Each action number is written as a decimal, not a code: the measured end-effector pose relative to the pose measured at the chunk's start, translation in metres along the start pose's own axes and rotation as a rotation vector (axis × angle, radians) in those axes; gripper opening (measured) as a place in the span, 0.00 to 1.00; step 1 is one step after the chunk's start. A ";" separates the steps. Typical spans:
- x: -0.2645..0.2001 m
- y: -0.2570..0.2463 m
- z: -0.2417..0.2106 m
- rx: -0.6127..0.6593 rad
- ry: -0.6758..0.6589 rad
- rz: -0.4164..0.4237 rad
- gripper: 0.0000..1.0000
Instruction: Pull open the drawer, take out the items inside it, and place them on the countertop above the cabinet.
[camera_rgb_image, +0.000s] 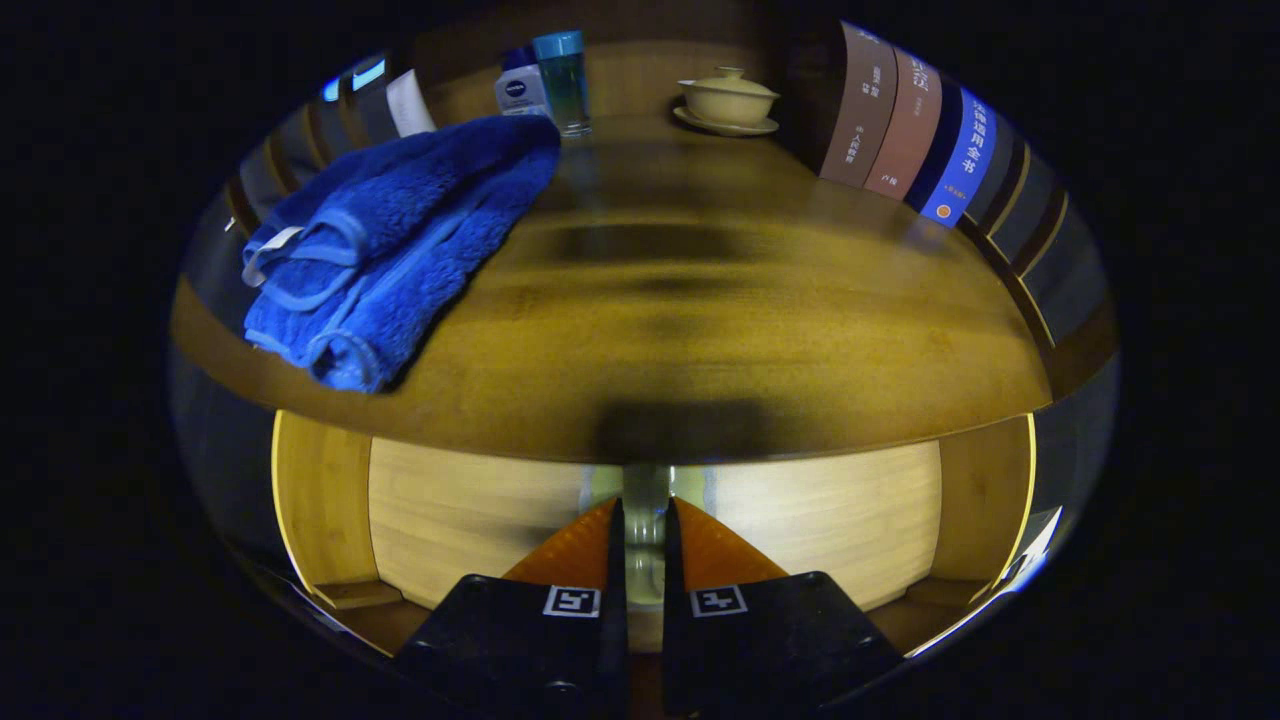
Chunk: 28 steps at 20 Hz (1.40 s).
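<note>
The claw (645, 520) points at the drawer front (480, 510), with its two black-and-orange fingers (575, 550) drawn nearly together and only a narrow gap left between them. In that gap sits a pale, translucent drawer handle (645, 500); the fingers stand close on either side of it, but whether both press on it cannot be told. The light wooden drawer front spans the space directly ahead of the fingertips, framed by the cabinet's side panels (320, 500). Whether the drawer is open at all cannot be told, and its inside is hidden. Immediately above the handle runs the front edge of the bench (700, 330), a dark wooden surface extending beyond the claw. On the bench, to the left, lies a folded blue towel (400, 240) reaching near the front edge. Behind the towel, at the back, stand a white bottle (522, 92) and a blue-capped clear bottle (563, 80), just beside each other. A cream lidded cup on a saucer (728, 100) stands further right at the back. A row of upright books (910, 130) lines the right side.
</note>
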<state>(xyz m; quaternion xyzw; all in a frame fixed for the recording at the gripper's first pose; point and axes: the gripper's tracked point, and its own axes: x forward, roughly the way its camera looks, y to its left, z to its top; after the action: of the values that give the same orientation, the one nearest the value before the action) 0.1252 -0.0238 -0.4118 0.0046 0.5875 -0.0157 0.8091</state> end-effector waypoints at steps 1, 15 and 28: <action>-0.009 0.000 -0.003 0.003 -0.013 0.004 0.18; -0.132 -0.011 0.087 0.057 -0.410 0.029 0.18; -0.052 -0.007 0.179 0.052 -0.326 0.016 0.21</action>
<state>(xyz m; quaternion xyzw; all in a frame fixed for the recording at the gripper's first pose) 0.2787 -0.0339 -0.3065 0.0277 0.4476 -0.0252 0.8934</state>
